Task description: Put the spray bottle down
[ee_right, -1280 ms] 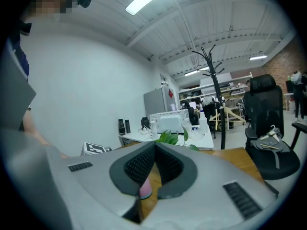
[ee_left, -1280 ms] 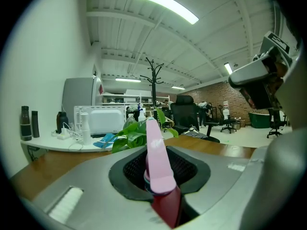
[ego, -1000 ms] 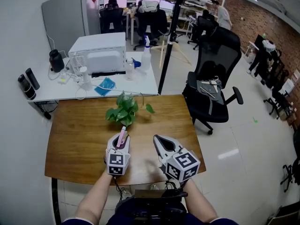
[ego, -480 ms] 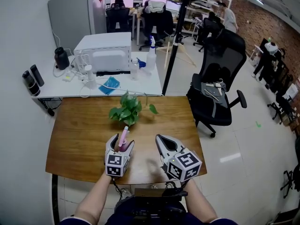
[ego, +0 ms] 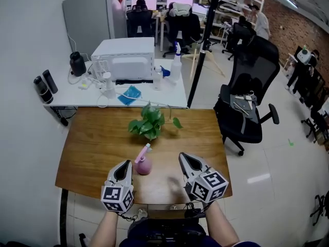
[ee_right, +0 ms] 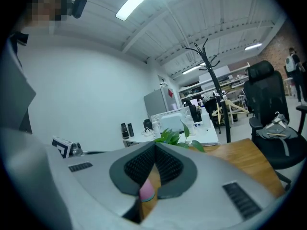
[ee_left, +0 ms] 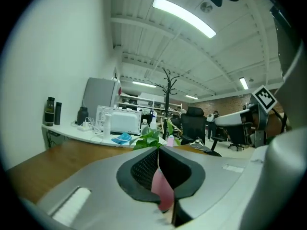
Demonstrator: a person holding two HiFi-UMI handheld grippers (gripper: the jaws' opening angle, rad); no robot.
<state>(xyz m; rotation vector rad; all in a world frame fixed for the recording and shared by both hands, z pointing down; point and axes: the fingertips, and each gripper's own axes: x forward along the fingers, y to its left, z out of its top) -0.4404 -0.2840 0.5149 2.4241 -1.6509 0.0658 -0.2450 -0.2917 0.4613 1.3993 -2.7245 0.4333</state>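
Bright, even light from ceiling strips (ee_left: 183, 17), upper middle. My two gripper views bulge and go black at the corners; my jaws close up look soft.

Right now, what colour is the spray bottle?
Pink; the spray bottle shows best in the head view.

Spray bottle (ego: 143, 163) stands on worktop (ego: 87, 148), between left gripper (ego: 125, 164) and right gripper (ego: 184, 158) (touching neither); plant (ego: 149, 123) behind it, second desk (ego: 169, 94) beyond.

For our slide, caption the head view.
Pink spray bottle stands free on wooden table between shut left gripper and right gripper.
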